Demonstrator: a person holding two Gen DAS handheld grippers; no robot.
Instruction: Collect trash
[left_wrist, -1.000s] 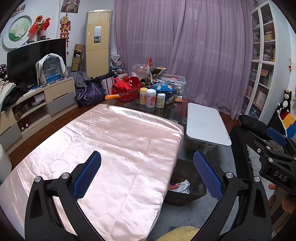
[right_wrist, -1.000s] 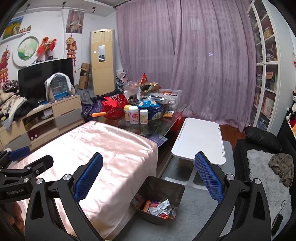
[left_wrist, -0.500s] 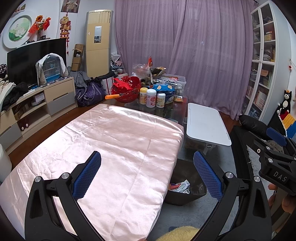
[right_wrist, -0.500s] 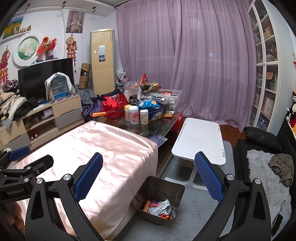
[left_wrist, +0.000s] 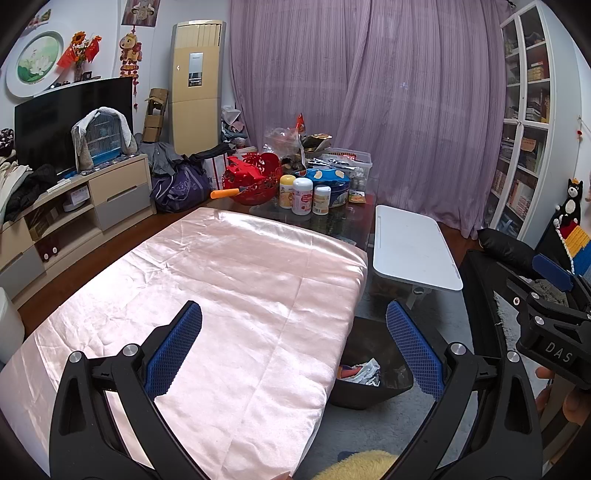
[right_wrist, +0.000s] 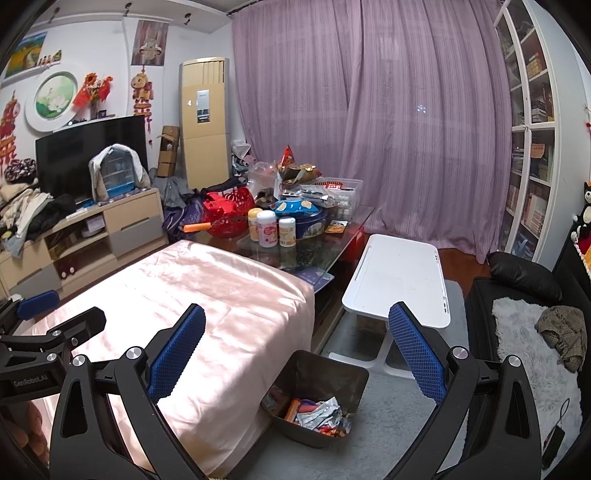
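Trash (right_wrist: 317, 411) lies inside a dark bin (right_wrist: 343, 373) standing on the grey carpet (right_wrist: 362, 458), at the corner of the pink-covered table (right_wrist: 207, 295). Contents are crumpled wrappers and an orange item; finer detail cannot be told.

Left to right in the right wrist view:
- TV cabinet (right_wrist: 122, 225) against the left wall, carrying a television (right_wrist: 74, 155) and a birdcage (right_wrist: 116, 173) draped with cloth.
- Left gripper (right_wrist: 48, 343), seen from the side over the near-left part of the pink cover. Fingers spread apart, nothing between them.
- Right gripper (right_wrist: 295, 354), fingers released wide, nothing held. It hangs above the table corner and the bin, touching neither.
- Glass table (right_wrist: 314, 251) behind the pink cover, loaded with a red basket (right_wrist: 225, 214), three white bottles (right_wrist: 267, 229) and a blue tin (right_wrist: 306, 221).
- White folding table (right_wrist: 399, 273), just beyond the bin.
- Black sofa (right_wrist: 517, 284) at the right, with a white fleece (right_wrist: 524, 339) on it.

In the left wrist view, the left gripper (left_wrist: 293, 339) is also spread wide and empty over the pink-covered table (left_wrist: 221, 288). The bin (left_wrist: 391, 350) is partly hidden behind the table edge, with the trash (left_wrist: 364, 371) visible inside. The right gripper (left_wrist: 550, 332) shows at the right edge; its finger spacing cannot be told from this view.
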